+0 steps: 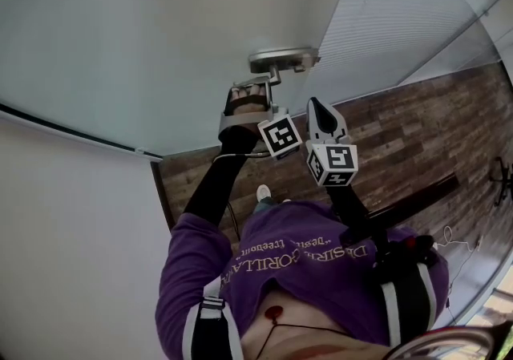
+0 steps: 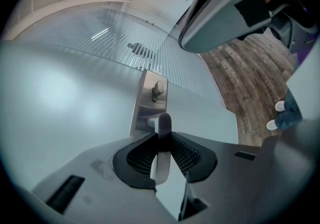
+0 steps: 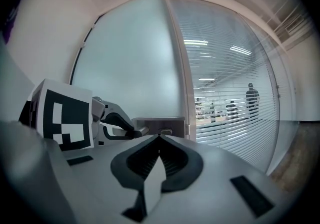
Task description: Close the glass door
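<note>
The left gripper view showed the left gripper with its jaws clamped on the lever handle of the frosted glass door, the lever mounted on a metal plate. In the head view that jaw contact was hard to make out. Only the right gripper view showed the right gripper with jaws together on nothing, near the handle, and 3 small figures behind the slatted partition; whether the door edge met its frame could not be told.
</note>
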`<state>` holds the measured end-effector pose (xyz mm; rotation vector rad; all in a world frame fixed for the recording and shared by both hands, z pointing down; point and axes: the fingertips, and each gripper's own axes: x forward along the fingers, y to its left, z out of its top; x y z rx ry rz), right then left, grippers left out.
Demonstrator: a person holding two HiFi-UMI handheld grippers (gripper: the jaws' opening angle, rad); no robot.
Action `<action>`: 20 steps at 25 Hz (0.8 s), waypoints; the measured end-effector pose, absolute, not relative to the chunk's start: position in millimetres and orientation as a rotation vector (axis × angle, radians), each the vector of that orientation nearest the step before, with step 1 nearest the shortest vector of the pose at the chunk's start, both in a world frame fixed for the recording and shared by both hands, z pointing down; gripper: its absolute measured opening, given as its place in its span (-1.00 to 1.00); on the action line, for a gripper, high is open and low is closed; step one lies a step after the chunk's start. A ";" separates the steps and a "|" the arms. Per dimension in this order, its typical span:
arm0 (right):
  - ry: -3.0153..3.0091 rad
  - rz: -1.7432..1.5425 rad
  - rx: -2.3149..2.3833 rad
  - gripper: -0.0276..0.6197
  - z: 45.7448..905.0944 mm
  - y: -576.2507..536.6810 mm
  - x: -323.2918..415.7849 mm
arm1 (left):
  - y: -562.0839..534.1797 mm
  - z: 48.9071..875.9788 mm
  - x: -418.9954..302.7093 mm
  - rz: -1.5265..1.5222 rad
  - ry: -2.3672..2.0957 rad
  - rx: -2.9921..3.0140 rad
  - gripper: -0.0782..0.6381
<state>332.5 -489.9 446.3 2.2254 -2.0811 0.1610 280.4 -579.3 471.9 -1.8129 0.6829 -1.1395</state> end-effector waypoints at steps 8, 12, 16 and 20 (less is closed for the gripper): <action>-2.044 0.153 2.275 -0.95 448.2 -496.3 330.3 | -578.6 470.2 289.0 -1.062 0.691 -1.884 -0.52; -2.018 0.165 2.303 -0.95 452.6 -498.4 333.7 | -581.4 470.5 291.3 -1.052 0.690 -1.892 -0.52; -1.984 0.169 2.326 -0.95 455.1 -500.6 340.8 | -585.0 470.8 296.1 -1.041 0.693 -1.909 -0.52; -1.964 0.181 2.338 -0.95 458.4 -502.1 347.0 | -587.5 472.4 296.3 -1.050 0.688 -1.920 -0.52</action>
